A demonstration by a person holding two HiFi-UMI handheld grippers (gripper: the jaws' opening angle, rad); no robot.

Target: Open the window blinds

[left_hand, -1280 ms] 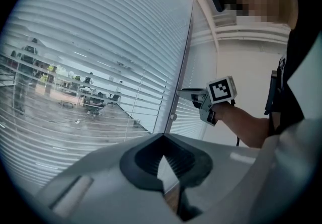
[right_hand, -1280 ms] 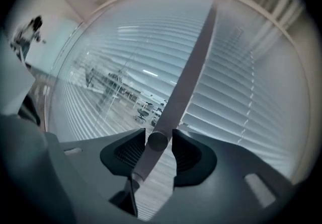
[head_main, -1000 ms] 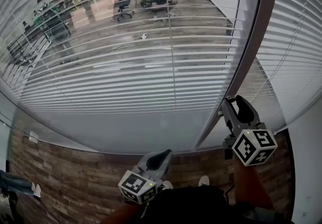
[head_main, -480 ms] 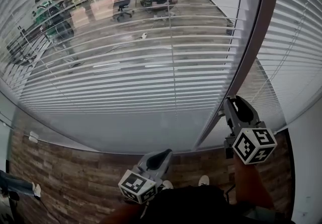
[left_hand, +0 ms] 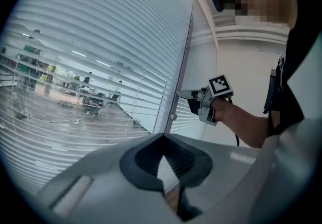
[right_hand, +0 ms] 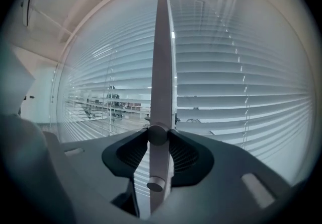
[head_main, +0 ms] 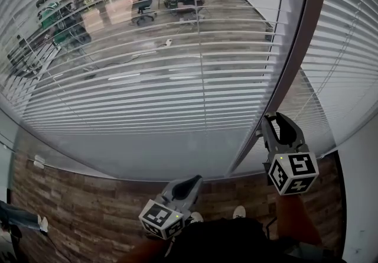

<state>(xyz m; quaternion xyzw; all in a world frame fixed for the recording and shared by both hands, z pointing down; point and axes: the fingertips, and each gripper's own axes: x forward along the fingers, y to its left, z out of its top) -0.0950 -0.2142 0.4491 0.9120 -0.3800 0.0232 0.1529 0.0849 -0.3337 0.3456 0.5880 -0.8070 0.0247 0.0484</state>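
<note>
Blinds [head_main: 147,78] across the upper frame, slats part tilted, office visible through them, knob [right_hand: 157,135] on the mullion [head_main: 298,61] at centre right, right tongs [head_main: 276,122] just closed further, clamped on knob, left tongs [head_main: 190,183] together, empty, bottom centre

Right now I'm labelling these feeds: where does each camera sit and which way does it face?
Head view: on the person's head, looking steeply down at the blinds; shows left gripper, right gripper and shoes.
Left gripper view: on the left gripper, facing the blinds over its shut jaws; shows the right gripper and forearm.
Right gripper view: on the right gripper, facing the window's upright bar; its jaws, just closing, grip a round knob.
Shared: head and left gripper views both show the right gripper at that bar.
</note>
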